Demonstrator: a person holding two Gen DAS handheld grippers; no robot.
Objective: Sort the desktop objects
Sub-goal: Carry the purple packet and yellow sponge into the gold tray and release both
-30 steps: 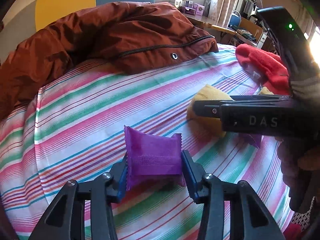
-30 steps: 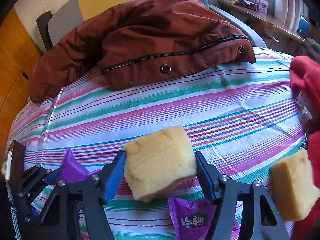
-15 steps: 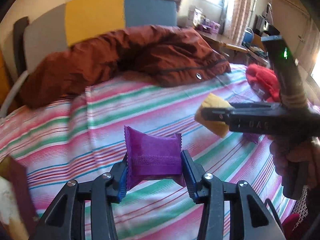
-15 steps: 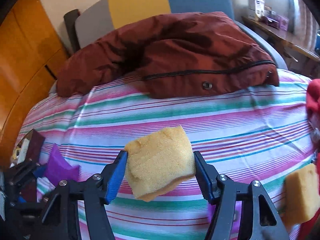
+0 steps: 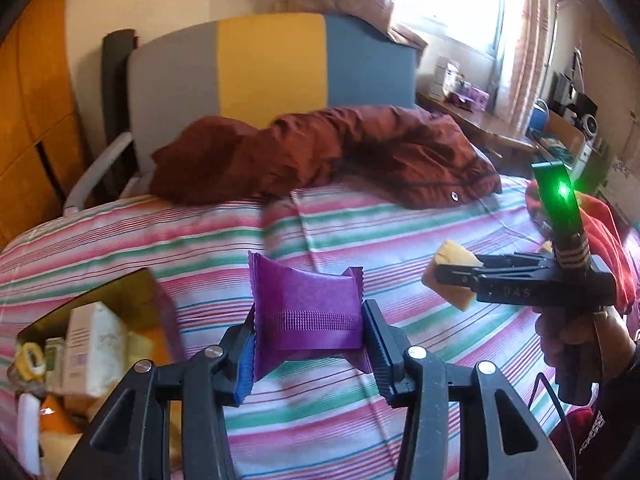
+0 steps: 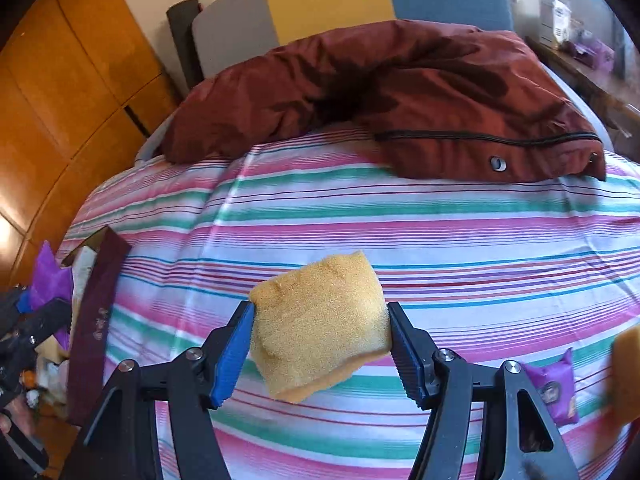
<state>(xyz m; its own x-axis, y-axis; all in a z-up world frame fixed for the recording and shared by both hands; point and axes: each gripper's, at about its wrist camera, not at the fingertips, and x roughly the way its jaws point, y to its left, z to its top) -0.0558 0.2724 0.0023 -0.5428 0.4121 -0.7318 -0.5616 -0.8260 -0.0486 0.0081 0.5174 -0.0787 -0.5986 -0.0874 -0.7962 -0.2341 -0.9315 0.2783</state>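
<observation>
My left gripper (image 5: 308, 352) is shut on a purple snack packet (image 5: 306, 312) and holds it above the striped bedsheet (image 5: 360, 232). My right gripper (image 6: 320, 346) is shut on a yellow sponge (image 6: 320, 324), also lifted off the sheet; it shows in the left wrist view (image 5: 452, 276) to the right. An open box (image 5: 96, 328) with a dark maroon wall (image 6: 94, 328) holds assorted items at the left. A second purple packet (image 6: 554, 386) and another yellow sponge (image 6: 626, 376) lie at the right.
A rust-brown jacket (image 6: 400, 96) lies across the far side of the bed, against a grey, yellow and blue headboard (image 5: 272, 68). Red cloth (image 5: 608, 232) is heaped at the right. A wooden cabinet (image 6: 60, 100) stands to the left.
Both grippers have risen and swung left with their loads. The open box has come into view at the left, and the left gripper is now close to it.
</observation>
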